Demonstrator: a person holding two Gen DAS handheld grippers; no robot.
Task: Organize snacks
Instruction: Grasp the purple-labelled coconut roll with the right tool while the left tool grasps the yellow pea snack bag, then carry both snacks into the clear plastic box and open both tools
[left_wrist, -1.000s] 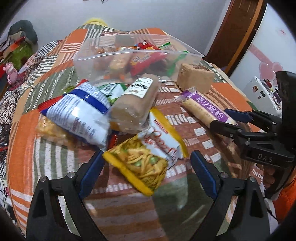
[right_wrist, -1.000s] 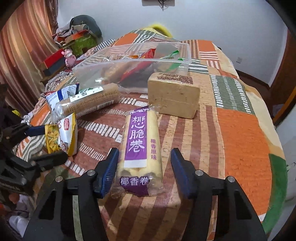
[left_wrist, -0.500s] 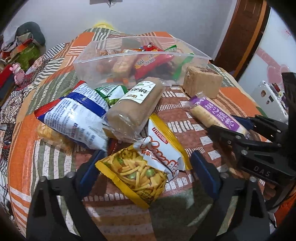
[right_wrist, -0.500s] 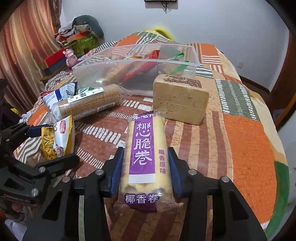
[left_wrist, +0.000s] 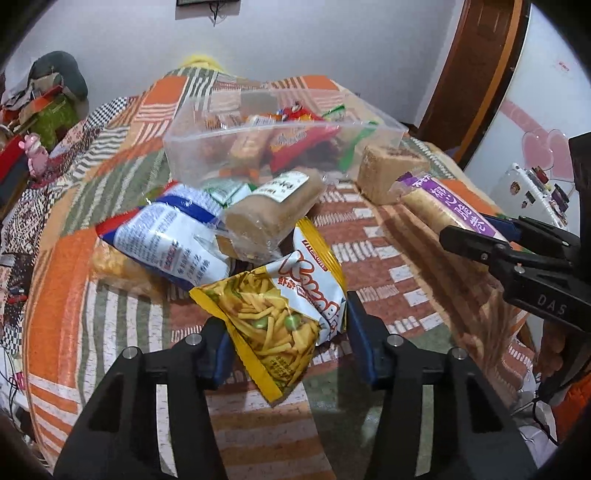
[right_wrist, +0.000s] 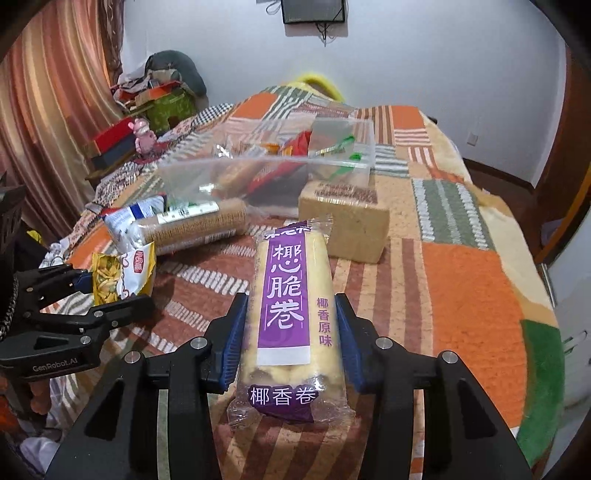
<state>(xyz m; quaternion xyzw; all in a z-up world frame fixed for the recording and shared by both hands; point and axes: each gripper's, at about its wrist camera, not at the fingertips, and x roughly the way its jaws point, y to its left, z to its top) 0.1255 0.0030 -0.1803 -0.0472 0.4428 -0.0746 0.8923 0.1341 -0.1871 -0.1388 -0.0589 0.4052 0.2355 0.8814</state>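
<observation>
My left gripper (left_wrist: 284, 343) is shut on a yellow bag of pea crisps (left_wrist: 280, 314) and holds it just above the patchwork table. My right gripper (right_wrist: 290, 343) is shut on a purple-labelled coconut roll pack (right_wrist: 290, 306), lifted off the cloth; the pack also shows in the left wrist view (left_wrist: 447, 210). A clear plastic bin (left_wrist: 258, 144) with several snacks stands at the back, also in the right wrist view (right_wrist: 273, 173).
A white and blue bag (left_wrist: 166, 243), a brown biscuit roll (left_wrist: 273, 210) and a green packet (left_wrist: 229, 192) lie in a pile before the bin. A tan block (right_wrist: 343, 225) sits to the bin's right. Clutter (right_wrist: 147, 103) lies at the left.
Both grippers closed on their snacks and lifted them. The left took the pea crisps bag, the right took the purple roll pack, and both views tilted up.
</observation>
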